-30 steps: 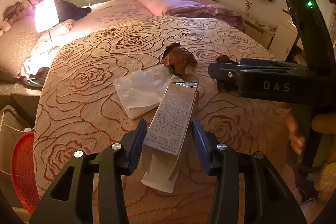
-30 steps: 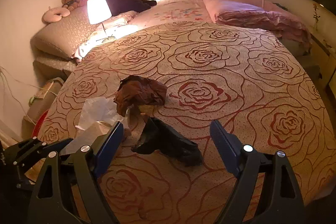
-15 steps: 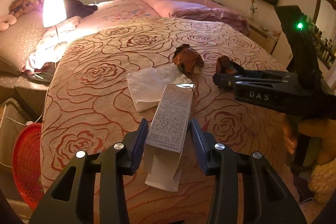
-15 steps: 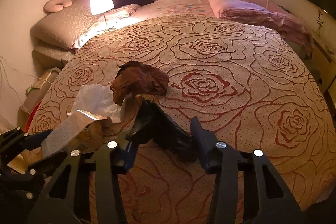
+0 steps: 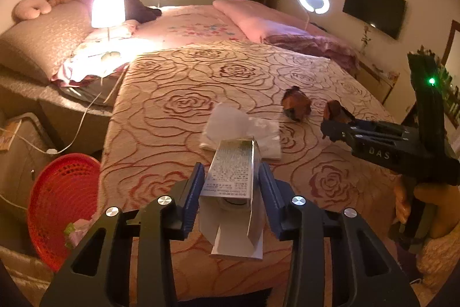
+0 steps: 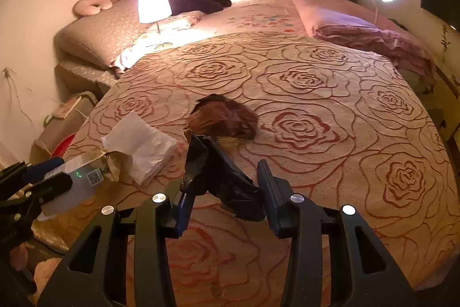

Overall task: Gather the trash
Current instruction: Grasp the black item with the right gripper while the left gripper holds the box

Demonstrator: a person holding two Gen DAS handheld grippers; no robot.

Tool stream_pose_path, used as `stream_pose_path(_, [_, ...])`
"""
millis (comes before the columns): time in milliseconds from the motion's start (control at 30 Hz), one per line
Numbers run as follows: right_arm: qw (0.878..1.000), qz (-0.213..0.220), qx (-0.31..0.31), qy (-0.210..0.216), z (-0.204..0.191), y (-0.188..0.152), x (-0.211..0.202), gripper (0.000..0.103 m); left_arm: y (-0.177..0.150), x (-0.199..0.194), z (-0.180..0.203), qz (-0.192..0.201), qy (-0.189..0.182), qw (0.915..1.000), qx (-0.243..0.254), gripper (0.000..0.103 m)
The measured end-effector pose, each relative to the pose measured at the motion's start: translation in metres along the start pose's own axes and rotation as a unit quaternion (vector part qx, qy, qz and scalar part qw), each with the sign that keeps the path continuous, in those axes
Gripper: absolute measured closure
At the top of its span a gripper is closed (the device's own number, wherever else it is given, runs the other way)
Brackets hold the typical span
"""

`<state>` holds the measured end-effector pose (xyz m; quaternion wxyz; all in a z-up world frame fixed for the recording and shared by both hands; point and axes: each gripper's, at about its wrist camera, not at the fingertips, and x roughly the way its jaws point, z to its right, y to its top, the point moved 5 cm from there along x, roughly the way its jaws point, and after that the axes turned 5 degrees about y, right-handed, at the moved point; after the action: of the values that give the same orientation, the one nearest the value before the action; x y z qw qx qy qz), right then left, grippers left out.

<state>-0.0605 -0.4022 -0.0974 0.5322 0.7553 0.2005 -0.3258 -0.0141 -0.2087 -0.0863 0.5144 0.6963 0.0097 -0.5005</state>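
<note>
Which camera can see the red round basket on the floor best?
The left wrist view. There the red round plastic mesh basket shows almost whole, beside the bed's corner. In the right wrist view only a thin red sliver peeks out behind the bed's edge.

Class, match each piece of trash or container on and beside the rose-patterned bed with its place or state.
1. printed cardboard box
2. black crumpled plastic bag
3. brown crumpled wrapper
4. red mesh basket

a. on the floor beside the bed
b. between the left gripper's fingers
c. lying loose on the bedspread
d. between the right gripper's fingers

Pairs: 1-b, 2-d, 3-c, 4-a
</note>
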Motion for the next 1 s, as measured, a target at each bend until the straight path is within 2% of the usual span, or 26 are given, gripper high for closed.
stream_pose_path(200, [0.999, -0.015, -0.031, 0.026, -0.028, -0.008, 0.007, 0.062, -0.006, -0.006, -0.026, 0.0, 0.014, 0.9994, -0.031, 0.067])
stream_pose_path(367, [0.998, -0.03, -0.045, 0.033, -0.04, -0.014, 0.013, 0.062, -0.007, -0.008, -0.027, 0.008, -0.005, 0.9993, -0.036, 0.067])
stream_pose_path(433, [0.998, -0.03, -0.044, 0.031, -0.039, -0.014, 0.014, 0.061, -0.007, -0.005, -0.02, 0.004, -0.024, 0.9993, -0.029, 0.064])
stream_pose_path(467, [0.998, -0.032, -0.042, 0.031, -0.038, -0.015, 0.014, 0.059, -0.007, -0.003, -0.016, 0.0, -0.029, 0.9993, -0.025, 0.06])
stream_pose_path(567, [0.998, -0.034, -0.035, 0.027, -0.034, -0.015, 0.017, 0.049, -0.012, 0.008, -0.004, -0.014, -0.033, 0.9993, -0.006, 0.057])
stream_pose_path(733, [0.998, -0.039, -0.034, 0.028, -0.032, -0.019, 0.019, 0.049, -0.021, 0.021, 0.008, -0.031, -0.037, 0.9987, 0.017, 0.057])
stream_pose_path(800, [0.998, -0.039, -0.035, 0.027, -0.032, -0.019, 0.019, 0.049, -0.022, 0.025, 0.009, -0.035, -0.036, 0.9985, 0.02, 0.058])
stream_pose_path(867, [0.998, -0.04, -0.036, 0.027, -0.033, -0.019, 0.02, 0.049, -0.024, 0.027, 0.007, -0.039, -0.038, 0.9984, 0.016, 0.067])
stream_pose_path(933, [0.998, -0.039, -0.038, 0.026, -0.033, -0.019, 0.019, 0.055, -0.024, 0.027, 0.006, -0.04, -0.046, 0.9981, 0.008, 0.071])
stream_pose_path(1000, [0.998, -0.039, -0.038, 0.026, -0.032, -0.018, 0.019, 0.059, -0.024, 0.025, 0.004, -0.037, -0.042, 0.9984, 0.005, 0.071])
